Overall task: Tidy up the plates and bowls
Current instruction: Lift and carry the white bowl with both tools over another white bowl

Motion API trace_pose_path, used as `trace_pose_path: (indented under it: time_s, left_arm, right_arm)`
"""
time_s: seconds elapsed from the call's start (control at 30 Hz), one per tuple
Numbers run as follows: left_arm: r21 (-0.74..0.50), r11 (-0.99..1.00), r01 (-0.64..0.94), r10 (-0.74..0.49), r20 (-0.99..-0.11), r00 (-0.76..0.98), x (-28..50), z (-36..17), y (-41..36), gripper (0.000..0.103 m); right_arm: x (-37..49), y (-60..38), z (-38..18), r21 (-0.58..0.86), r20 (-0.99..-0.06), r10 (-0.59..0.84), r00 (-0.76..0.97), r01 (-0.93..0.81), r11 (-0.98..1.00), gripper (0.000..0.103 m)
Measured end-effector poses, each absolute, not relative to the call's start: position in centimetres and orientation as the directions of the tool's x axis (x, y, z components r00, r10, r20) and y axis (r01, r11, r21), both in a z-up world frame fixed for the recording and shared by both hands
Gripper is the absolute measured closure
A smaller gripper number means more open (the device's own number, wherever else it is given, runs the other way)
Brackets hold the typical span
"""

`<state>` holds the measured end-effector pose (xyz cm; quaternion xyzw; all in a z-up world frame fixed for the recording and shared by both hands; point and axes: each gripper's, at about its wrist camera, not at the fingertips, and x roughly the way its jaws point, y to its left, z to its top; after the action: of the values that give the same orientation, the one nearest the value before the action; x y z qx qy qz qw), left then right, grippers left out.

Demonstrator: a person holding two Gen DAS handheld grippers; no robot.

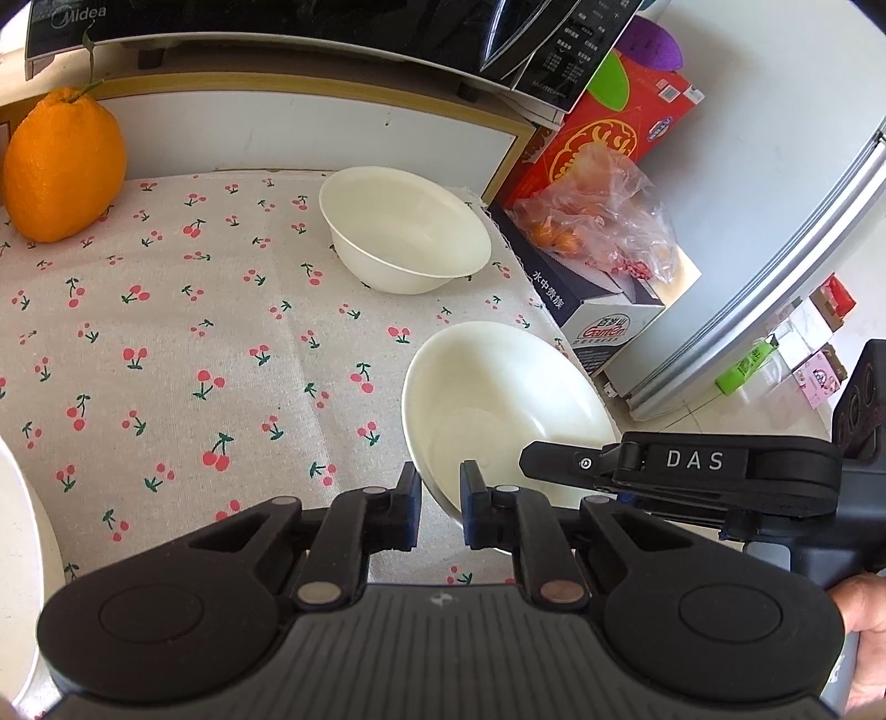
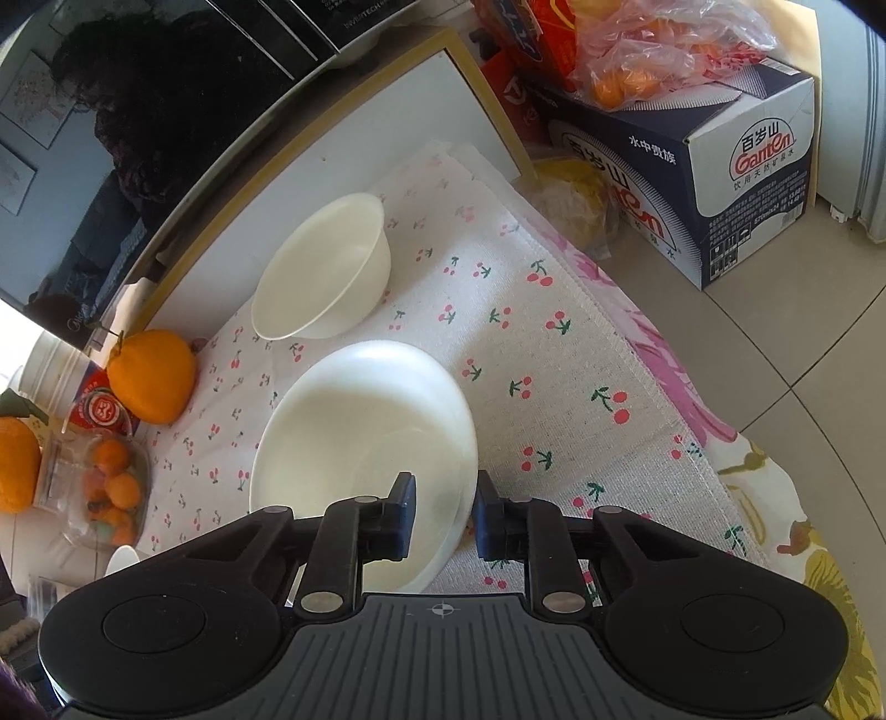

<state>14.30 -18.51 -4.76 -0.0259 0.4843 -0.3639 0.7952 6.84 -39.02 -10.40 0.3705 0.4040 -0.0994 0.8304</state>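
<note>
Across the middle of both views spreads the cherry-print cloth point(image 1: 166, 343), the biggest thing under me. At the top of the left wrist view sits a black appliance point(image 1: 277, 22) lettered "Midea". On the right stands a navy and white carton point(image 1: 598, 327) reading "Ganten", with a plastic bag of fruit point(image 1: 603, 221) on top and a red box point(image 1: 609, 127) behind it. An orange point(image 1: 61, 166) rests at the upper left.

Lower right of centre, the near bowl point(image 1: 498, 399) is tipped, its mouth facing up and toward the frame's left, its rim oval running upper left to lower right. My left gripper point(image 1: 441, 498) pinches its near rim, jaws narrow. My right gripper point(image 2: 446, 512) clamps the same bowl's opposite rim, also narrow; its side reads "DAS". The far bowl point(image 1: 404, 227) stands upright above centre, mouth up, well apart.
</note>
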Motion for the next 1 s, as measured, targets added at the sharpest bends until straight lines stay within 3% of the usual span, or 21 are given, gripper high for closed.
trace_pose_path:
  time_s: [1.0]
  left_arm:
    - [-0.382,0.78,0.496,-0.593,-0.706,0.388,11.2,1.6,-13.4,0.091]
  right_arm:
    - [6.2,-35.1,-3.3,0.577,-0.677,0.184,0.713,0.358,0.734,0.082]
